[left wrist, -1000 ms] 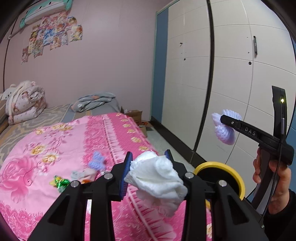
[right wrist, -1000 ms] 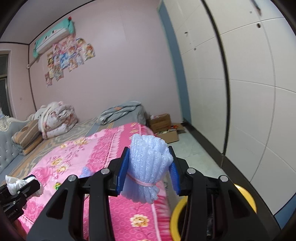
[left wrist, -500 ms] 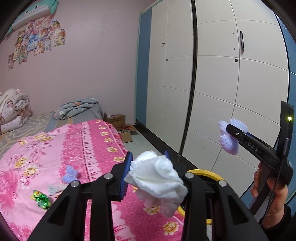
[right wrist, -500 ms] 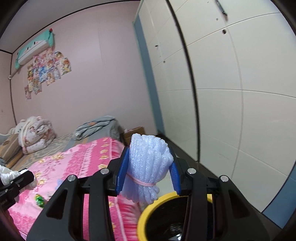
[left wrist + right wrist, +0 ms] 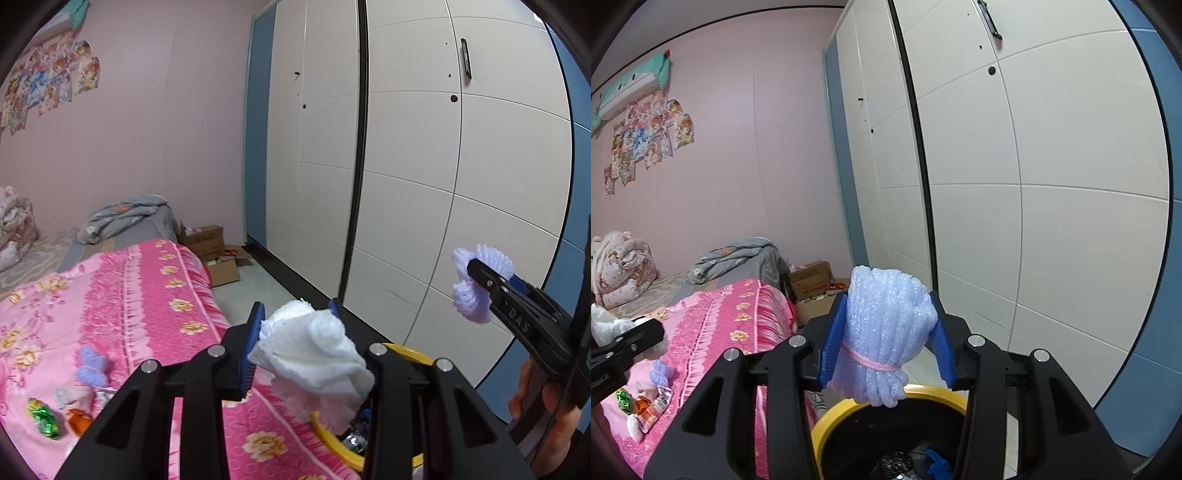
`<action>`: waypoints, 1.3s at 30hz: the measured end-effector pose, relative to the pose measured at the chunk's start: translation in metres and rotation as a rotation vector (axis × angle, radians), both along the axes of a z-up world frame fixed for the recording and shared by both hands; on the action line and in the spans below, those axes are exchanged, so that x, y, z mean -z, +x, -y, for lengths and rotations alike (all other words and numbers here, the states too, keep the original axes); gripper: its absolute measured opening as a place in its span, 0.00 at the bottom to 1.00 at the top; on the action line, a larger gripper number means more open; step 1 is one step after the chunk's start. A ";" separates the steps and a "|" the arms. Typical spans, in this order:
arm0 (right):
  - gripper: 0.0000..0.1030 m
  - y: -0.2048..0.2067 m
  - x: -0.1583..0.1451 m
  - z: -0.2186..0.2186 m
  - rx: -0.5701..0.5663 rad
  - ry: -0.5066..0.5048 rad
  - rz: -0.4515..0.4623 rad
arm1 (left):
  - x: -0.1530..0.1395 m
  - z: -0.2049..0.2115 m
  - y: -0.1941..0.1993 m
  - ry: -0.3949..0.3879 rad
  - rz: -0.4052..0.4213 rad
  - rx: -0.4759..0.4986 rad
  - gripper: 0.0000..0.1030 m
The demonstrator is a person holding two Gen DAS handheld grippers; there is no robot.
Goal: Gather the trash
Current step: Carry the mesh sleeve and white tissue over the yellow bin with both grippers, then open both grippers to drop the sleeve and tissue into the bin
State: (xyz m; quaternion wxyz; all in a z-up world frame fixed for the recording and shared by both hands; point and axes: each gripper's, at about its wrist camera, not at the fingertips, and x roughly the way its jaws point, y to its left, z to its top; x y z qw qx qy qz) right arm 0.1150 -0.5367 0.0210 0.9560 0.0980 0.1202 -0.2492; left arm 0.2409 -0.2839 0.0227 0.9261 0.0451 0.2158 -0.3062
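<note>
My left gripper (image 5: pixel 295 321) is shut on a crumpled white tissue (image 5: pixel 314 362) and holds it above the bed's edge, just left of the yellow-rimmed trash bin (image 5: pixel 406 356). My right gripper (image 5: pixel 888 336) is shut on a pale lilac foam-net bundle (image 5: pixel 882 332) tied with a pink band, right above the bin (image 5: pixel 886 402), whose black inside holds some trash. The right gripper with the bundle (image 5: pixel 480 288) also shows in the left wrist view. More trash lies on the pink bedspread: a lilac foam piece (image 5: pixel 92 365), a green wrapper (image 5: pixel 44 422) and an orange wrapper (image 5: pixel 79 424).
The bed with the pink flowered cover (image 5: pixel 110 314) is at left. A white wardrobe (image 5: pixel 406 166) stands close on the right. Cardboard boxes (image 5: pixel 210 251) sit on the floor beyond the bed. Folded quilts (image 5: pixel 624 266) lie at the bed's far end.
Both grippers have swung right from the bed toward the bin with their loads. The right gripper now hangs over the bin's opening.
</note>
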 end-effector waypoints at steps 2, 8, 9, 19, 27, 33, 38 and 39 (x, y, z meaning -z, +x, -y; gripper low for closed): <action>0.40 0.000 0.006 0.004 0.010 0.000 -0.011 | 0.008 0.010 0.007 -0.008 -0.026 0.015 0.33; 0.41 0.000 0.027 0.014 0.055 -0.016 -0.055 | 0.039 0.040 0.023 0.019 -0.098 0.049 0.33; 0.41 0.002 0.029 0.019 0.057 -0.012 -0.063 | 0.044 0.045 0.025 0.025 -0.109 0.053 0.33; 0.41 0.005 0.080 0.042 0.104 0.040 -0.171 | 0.094 0.089 0.043 0.101 -0.217 0.095 0.33; 0.45 0.004 0.096 0.050 0.120 0.050 -0.193 | 0.102 0.105 0.045 0.113 -0.245 0.124 0.33; 0.57 -0.005 0.094 0.052 0.137 0.062 -0.163 | 0.099 0.104 0.047 0.093 -0.247 0.116 0.44; 0.62 -0.012 0.087 0.050 0.150 0.061 -0.137 | 0.091 0.098 0.043 0.070 -0.239 0.105 0.62; 0.63 -0.013 0.086 0.049 0.150 0.063 -0.135 | 0.089 0.096 0.043 0.068 -0.231 0.101 0.69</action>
